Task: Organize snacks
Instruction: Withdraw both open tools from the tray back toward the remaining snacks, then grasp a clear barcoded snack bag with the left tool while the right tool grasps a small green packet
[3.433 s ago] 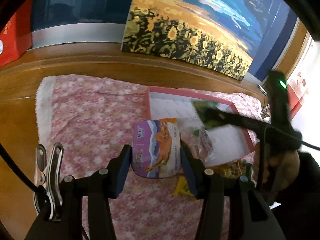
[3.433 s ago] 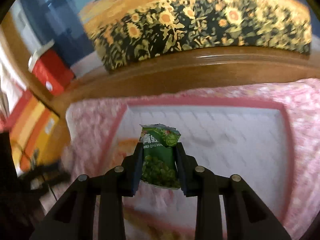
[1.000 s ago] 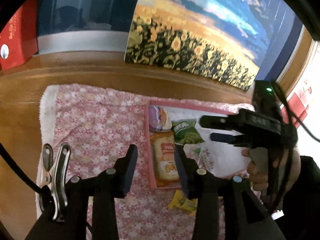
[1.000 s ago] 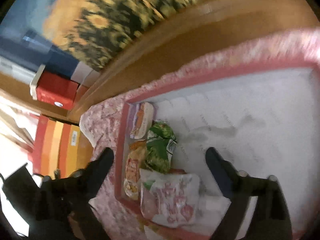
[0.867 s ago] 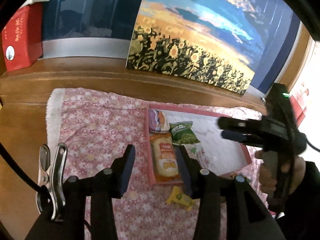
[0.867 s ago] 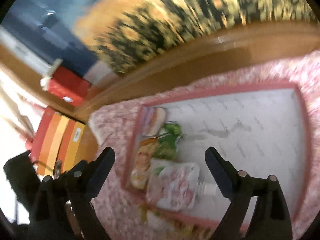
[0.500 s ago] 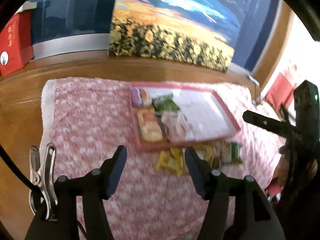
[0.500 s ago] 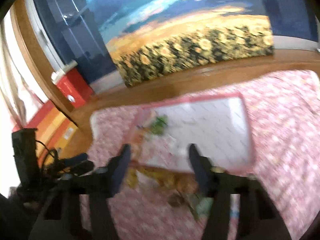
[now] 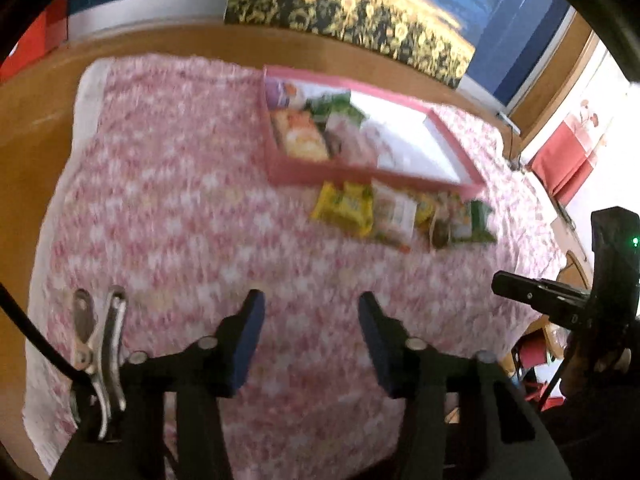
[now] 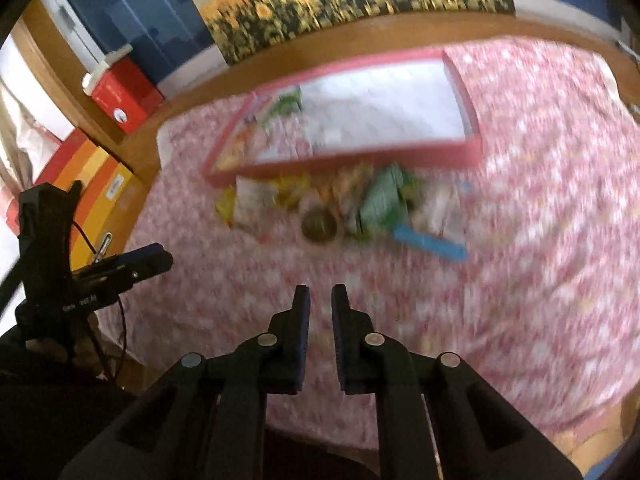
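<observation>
A pink-rimmed white tray (image 9: 420, 178) (image 10: 472, 144) lies on a pink flowered cloth (image 9: 168, 184) (image 10: 540, 240). Several snack packs fill its left end (image 9: 308, 128). More loose packs lie in a row on the cloth in front of it: a yellow one (image 9: 344, 210), a green one (image 10: 384, 200), a blue one (image 10: 430, 244). My left gripper (image 9: 310, 308) is open and empty, well back from the tray. My right gripper (image 10: 320, 296) is empty with its jaws nearly together, also well back. Both views are motion-blurred.
A sunflower painting (image 9: 352, 8) leans on the wooden ledge behind the cloth. A red box (image 10: 120, 92) stands at the far left, and orange-striped boxes (image 10: 92, 184) sit beside the table. The right gripper shows in the left wrist view (image 9: 560, 304).
Both grippers have let go of their packs into the tray and pulled back toward the near edge. The right gripper's jaws have narrowed to a slit; the left stays open.
</observation>
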`<state>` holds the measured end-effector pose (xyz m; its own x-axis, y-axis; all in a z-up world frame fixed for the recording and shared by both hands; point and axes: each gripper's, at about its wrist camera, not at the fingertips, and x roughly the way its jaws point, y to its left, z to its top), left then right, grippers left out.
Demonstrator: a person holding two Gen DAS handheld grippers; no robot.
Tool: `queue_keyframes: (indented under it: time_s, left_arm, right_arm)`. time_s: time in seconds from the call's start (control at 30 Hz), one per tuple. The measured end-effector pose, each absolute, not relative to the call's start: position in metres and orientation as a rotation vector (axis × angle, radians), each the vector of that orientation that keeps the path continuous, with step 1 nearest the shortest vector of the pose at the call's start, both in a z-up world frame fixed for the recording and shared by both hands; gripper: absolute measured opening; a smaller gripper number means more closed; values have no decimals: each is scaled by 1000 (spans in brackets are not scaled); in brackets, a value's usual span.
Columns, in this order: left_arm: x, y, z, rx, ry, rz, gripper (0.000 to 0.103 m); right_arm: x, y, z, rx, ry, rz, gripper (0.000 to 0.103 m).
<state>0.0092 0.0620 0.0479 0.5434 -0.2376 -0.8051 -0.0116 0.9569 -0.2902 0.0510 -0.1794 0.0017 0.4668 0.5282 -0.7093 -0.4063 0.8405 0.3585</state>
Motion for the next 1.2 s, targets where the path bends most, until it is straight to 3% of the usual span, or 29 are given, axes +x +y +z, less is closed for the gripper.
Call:
queue_keyframes:
  time_s: [0.13, 0.57, 0.93, 0.97, 1.0, 1.2]
  left_arm:
    - [-1, 52, 34, -237, 1042, -165, 43]
    - [6, 39, 44, -201, 1027, -244, 43]
    - [83, -4, 46, -183, 967, -283, 47]
    - [90, -6, 42, -176, 977, -276, 46]
    - [94, -8, 39, -165, 987, -268, 34]
    - [91, -6, 46, -175, 996, -308, 32]
  right_arm:
    - [46, -180, -22, 154, 1024, 545, 14]
    - [43, -183, -26, 188, 1013, 543, 14]
    - [28, -217, -16, 216, 964, 464, 14]
    - [27, -221, -16, 224, 962, 453, 14]
    - [26, -228, -16, 239, 959, 436, 14]
    - [25, -242, -15, 273, 942, 397, 14]
